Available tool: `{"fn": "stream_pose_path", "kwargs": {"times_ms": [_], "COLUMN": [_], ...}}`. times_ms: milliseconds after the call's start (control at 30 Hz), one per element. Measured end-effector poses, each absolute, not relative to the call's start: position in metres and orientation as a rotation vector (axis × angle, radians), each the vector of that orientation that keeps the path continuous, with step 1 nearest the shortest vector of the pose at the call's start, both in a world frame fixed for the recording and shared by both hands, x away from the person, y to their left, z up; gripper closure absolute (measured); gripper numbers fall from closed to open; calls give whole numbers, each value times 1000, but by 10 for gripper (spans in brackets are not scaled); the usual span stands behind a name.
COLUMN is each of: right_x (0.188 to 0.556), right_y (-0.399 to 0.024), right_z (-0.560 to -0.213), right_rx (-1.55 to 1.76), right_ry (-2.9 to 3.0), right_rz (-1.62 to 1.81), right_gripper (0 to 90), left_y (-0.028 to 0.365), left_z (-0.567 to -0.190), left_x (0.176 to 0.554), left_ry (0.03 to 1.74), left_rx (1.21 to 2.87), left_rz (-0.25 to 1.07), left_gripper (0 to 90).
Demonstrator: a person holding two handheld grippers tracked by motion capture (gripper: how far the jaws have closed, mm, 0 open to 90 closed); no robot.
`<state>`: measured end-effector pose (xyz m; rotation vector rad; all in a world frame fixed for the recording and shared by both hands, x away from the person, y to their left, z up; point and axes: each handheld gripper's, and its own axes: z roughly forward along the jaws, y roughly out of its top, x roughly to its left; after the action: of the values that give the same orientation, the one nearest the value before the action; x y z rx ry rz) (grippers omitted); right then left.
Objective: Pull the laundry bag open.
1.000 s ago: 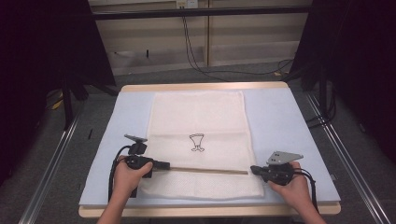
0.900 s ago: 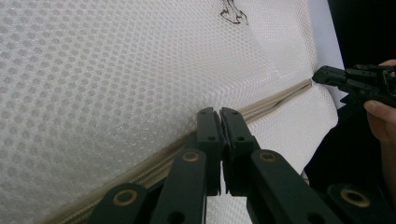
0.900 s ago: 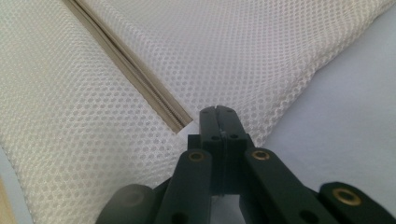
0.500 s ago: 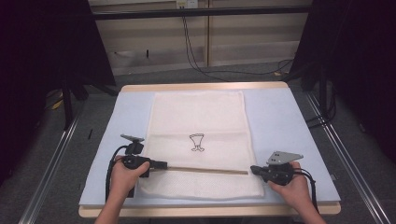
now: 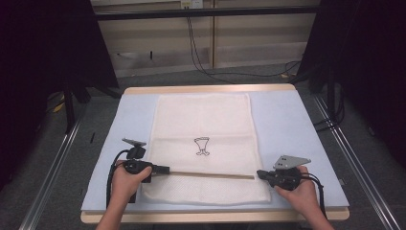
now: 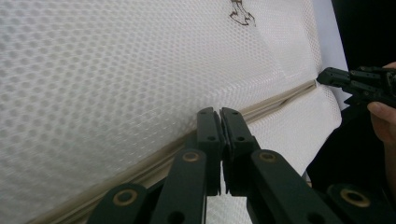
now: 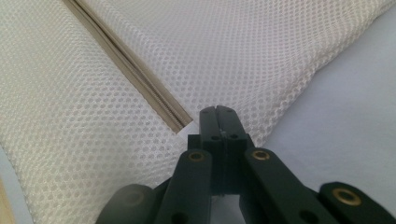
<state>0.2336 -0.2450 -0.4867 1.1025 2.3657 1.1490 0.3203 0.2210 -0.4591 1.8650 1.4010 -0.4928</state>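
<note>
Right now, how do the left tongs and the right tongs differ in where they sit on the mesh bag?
The left tongs sit at the left end of the zipper, over the mesh bag; the right tongs sit just past its right end, at the bag's edge. The right tongs carry a broad grey plate on top; the left tongs' plate looks smaller. Both are shut, their tips near the zipper line.
</note>
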Motion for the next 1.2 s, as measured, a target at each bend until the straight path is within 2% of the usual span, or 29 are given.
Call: {"fn": "stream_pose_path", "kwargs": {"times_ms": [1200], "right_x": [234], "right_y": [-245], "right_z": [-487], "right_rx": [1102], "right_ry": [2369], "right_rz": [1151], "right_gripper": [900], "left_y": [250], "left_z": [-457], "left_x": [315], "left_ry": [1457], "left_rx": [1801], "left_rz": [-470], "left_gripper": [873]}}
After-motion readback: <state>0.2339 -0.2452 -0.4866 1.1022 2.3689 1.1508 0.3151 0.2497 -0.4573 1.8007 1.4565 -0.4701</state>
